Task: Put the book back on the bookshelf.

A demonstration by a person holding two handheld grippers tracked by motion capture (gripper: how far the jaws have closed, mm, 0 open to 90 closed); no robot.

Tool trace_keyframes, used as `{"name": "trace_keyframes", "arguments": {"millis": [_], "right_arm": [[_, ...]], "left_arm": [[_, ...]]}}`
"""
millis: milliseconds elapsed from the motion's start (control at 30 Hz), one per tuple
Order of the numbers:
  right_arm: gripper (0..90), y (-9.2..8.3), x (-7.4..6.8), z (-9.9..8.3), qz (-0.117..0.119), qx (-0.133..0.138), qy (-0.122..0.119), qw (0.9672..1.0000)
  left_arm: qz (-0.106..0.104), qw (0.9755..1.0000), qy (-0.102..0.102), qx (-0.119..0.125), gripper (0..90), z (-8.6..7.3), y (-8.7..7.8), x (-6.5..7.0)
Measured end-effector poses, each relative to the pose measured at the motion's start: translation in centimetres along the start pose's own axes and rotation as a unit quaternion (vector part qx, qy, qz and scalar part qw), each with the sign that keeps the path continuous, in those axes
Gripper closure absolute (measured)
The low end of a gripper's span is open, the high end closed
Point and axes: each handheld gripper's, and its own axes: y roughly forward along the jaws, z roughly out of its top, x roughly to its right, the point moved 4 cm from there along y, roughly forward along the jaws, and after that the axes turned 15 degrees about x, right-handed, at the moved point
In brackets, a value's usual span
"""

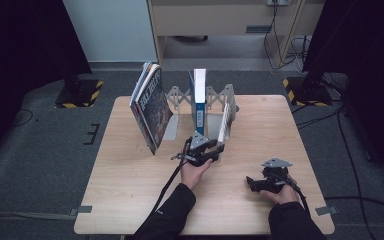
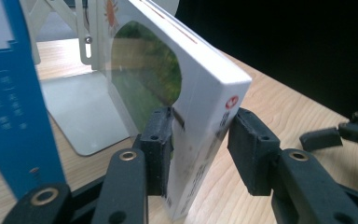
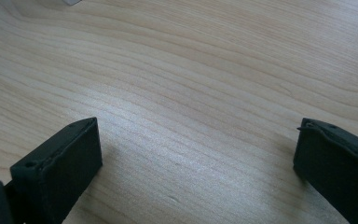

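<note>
Plainly, the left gripper [image 1: 215, 149] reaches toward twelve o'clock at the middle of the pale, wood-grained table [image 1: 130, 190] and has its jaws around the lower corner of a white book [image 1: 224, 123]. In the left gripper view that book [image 2: 205, 93] is a glossy slab with square edges, a round green picture on its cover and a small red mark on the spine; one matte black pad [image 2: 161, 149] lies flat against the cover, while the other sits at the spine's edge, so the book is clasped, though how firmly that second pad presses is hard to judge from this angle. The book stands tilted at the three o'clock end of a grey metal bookend rack [image 1: 177, 97] with scissor-shaped arms. A tall blue binder [image 1: 198, 105] with a white spine stands upright just at its nine o'clock side, and a dark-covered stack of magazines [image 1: 150, 107] leans at the rack's far nine o'clock end. The right gripper [image 1: 252, 184] rests low near the table's five o'clock region, well apart from the rack; its blocky black jaws stand wide and released over bare wood.
</note>
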Motion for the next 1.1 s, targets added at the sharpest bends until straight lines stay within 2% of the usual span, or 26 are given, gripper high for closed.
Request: {"name": "trace_keyframes", "arguments": {"millis": [100,333,600,800,933,1100], "right_arm": [[1.1,0.0,0.0,0.0,-0.001,0.000,0.000,1.0000],[1.0,0.0,-0.1,0.0,-0.003,-0.001,0.003,1.0000],[0.9,0.0,-0.1,0.0,-0.003,-0.001,0.004,1.0000],[1.0,0.0,-0.1,0.0,-0.003,-0.001,0.005,1.0000],[1.0,0.0,-0.1,0.0,-0.003,-0.001,0.005,1.0000],[0.9,0.0,-0.1,0.0,-0.002,-0.001,0.004,1.0000]], "left_arm": [[-0.003,1.0000,0.006,-0.001,60.1,-0.1,-0.5,-0.1],[-0.003,1.0000,-0.005,0.003,62.6,-0.2,0.1,-0.3],[-0.003,1.0000,0.006,-0.005,64.3,0.4,1.4,-0.1],[-0.001,0.9999,0.005,-0.013,64.3,0.7,2.6,-0.3],[0.004,0.9998,0.005,-0.019,64.3,1.0,3.4,-0.9],[0.004,0.9998,-0.009,-0.017,64.1,1.1,4.1,-1.5]]}}
